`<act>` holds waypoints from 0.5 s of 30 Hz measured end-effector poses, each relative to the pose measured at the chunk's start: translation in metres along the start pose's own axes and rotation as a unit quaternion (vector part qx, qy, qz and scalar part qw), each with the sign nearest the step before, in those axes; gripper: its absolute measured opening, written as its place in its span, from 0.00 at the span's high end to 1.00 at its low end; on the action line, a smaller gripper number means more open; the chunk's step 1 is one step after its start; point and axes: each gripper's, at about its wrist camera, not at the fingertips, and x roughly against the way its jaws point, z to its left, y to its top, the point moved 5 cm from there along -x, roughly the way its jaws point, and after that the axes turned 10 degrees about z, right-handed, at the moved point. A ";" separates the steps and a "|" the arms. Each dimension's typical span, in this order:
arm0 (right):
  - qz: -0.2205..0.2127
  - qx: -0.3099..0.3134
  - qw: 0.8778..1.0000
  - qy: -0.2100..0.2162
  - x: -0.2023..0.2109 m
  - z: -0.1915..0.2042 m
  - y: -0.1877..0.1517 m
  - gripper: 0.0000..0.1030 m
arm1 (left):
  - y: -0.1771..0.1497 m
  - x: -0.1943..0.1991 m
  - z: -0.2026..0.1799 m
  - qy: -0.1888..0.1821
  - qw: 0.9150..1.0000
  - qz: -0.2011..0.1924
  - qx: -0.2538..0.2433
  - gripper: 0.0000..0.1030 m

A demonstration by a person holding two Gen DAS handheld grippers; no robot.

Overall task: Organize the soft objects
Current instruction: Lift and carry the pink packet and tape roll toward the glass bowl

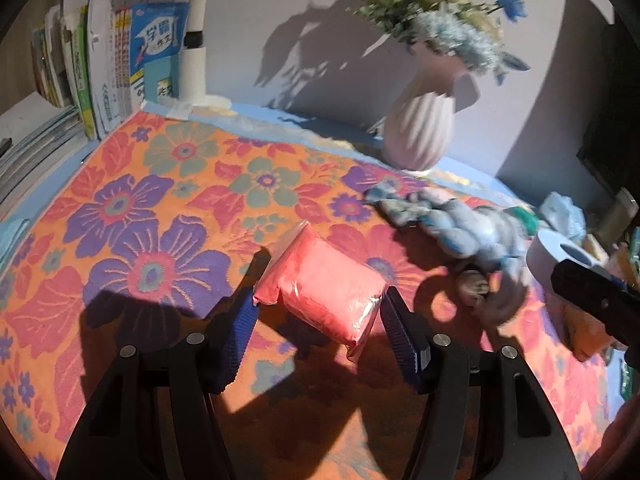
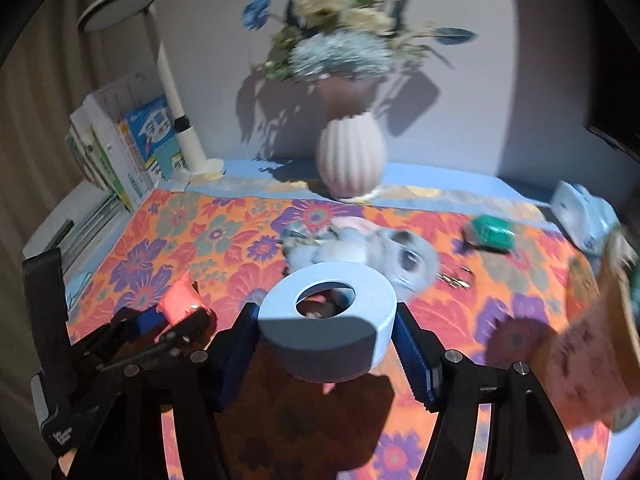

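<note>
Left gripper (image 1: 318, 312): blue ribbed pads pressed to both flanks of a pink plastic-wrapped soft pack (image 1: 320, 280), held just above the floral cloth (image 1: 140, 216), apparently so the pack can be carried to a sorting spot. Right gripper (image 2: 326, 332): jaws clamped on a pale blue foam ring (image 2: 320, 328), hole upward, lifted clear of the cloth, gripped across its width probably because the rim compresses easily. Beyond: blue-grey plush toy (image 2: 360, 248) lying mid-cloth, green soft item (image 2: 490, 234) to its right, ribbed vase (image 2: 352, 160) of flowers against the wall.
</note>
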 end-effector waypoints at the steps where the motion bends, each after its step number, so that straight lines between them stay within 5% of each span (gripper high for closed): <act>1: -0.002 -0.005 1.000 -0.001 0.006 -0.005 -0.002 0.37 | -0.002 0.005 -0.004 -0.008 1.000 -0.002 -0.001 0.42; 15: -0.089 -0.068 0.993 -0.021 0.122 -0.071 -0.015 0.37 | 0.012 0.089 -0.132 -0.077 0.991 -0.062 -0.096 0.42</act>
